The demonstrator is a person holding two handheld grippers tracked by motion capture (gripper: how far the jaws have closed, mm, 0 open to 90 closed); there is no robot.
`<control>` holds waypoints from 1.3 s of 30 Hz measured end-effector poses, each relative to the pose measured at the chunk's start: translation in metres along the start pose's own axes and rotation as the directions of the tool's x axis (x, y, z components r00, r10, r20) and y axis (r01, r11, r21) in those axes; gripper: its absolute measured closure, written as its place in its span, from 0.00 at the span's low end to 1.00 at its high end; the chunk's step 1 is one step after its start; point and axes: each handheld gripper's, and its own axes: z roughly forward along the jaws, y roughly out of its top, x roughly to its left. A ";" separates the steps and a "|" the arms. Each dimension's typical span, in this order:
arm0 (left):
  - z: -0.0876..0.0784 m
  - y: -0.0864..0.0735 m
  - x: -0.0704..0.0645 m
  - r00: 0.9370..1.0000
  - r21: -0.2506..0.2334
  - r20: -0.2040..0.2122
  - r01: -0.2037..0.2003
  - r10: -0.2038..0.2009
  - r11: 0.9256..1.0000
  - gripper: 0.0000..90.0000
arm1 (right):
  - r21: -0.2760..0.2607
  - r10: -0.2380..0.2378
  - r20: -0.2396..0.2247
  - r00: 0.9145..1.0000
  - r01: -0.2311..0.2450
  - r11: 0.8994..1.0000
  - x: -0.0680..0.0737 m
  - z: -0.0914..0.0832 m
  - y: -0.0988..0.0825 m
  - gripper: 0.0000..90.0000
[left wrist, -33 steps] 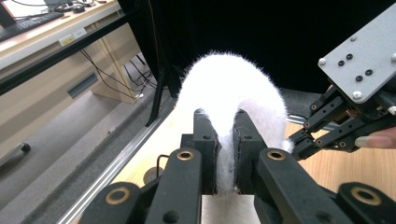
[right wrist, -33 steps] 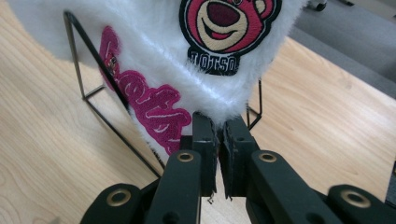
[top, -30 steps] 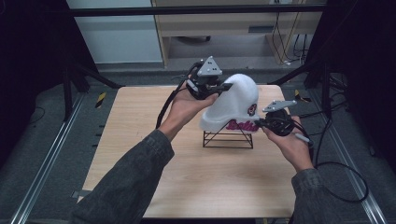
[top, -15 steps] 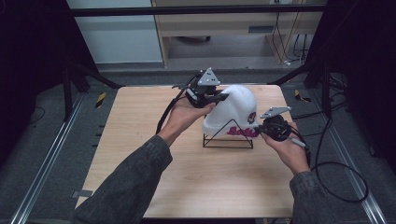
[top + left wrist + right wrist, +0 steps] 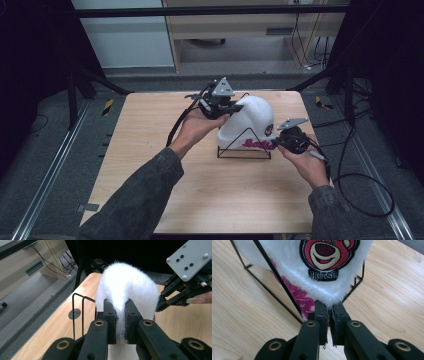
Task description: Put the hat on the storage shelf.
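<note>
A white fluffy hat (image 5: 248, 121) with a bear patch (image 5: 325, 252) and pink lettering hangs over a black wire stand (image 5: 244, 150) in the middle of the wooden table (image 5: 150, 175). My left gripper (image 5: 235, 107) is shut on the hat's far left edge; in the left gripper view the white fur (image 5: 125, 282) is pinched between its jaws (image 5: 120, 312). My right gripper (image 5: 276, 142) is shut on the hat's lower right rim, its jaws (image 5: 329, 308) clamping the fur just under the patch. The stand's wires (image 5: 277, 277) run under the hat.
A wooden shelf unit (image 5: 240, 30) stands beyond the table. Cables (image 5: 360, 185) trail off the table's right side. A small round metal disc (image 5: 74, 313) is set in the tabletop beside the stand (image 5: 78, 312). Metal rails (image 5: 45, 185) run along the floor at left.
Both hands have sunk a little, and the hat has come down with them over the wire stand. Both grips are unchanged.
</note>
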 end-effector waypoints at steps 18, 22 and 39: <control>0.002 -0.018 0.001 1.000 0.021 0.008 0.017 -0.017 1.000 0.92 | 0.034 0.004 0.007 1.000 -0.005 0.999 0.002 0.009 -0.003 0.92; 0.003 -0.020 0.001 1.000 0.025 0.007 0.023 -0.024 0.999 0.92 | 0.033 0.006 0.006 1.000 -0.006 0.999 0.003 0.009 -0.002 0.91; 0.007 -0.025 -0.007 1.000 0.036 0.003 0.017 -0.018 0.999 0.78 | -0.006 0.057 0.030 0.998 -0.056 0.998 0.000 -0.002 -0.014 0.79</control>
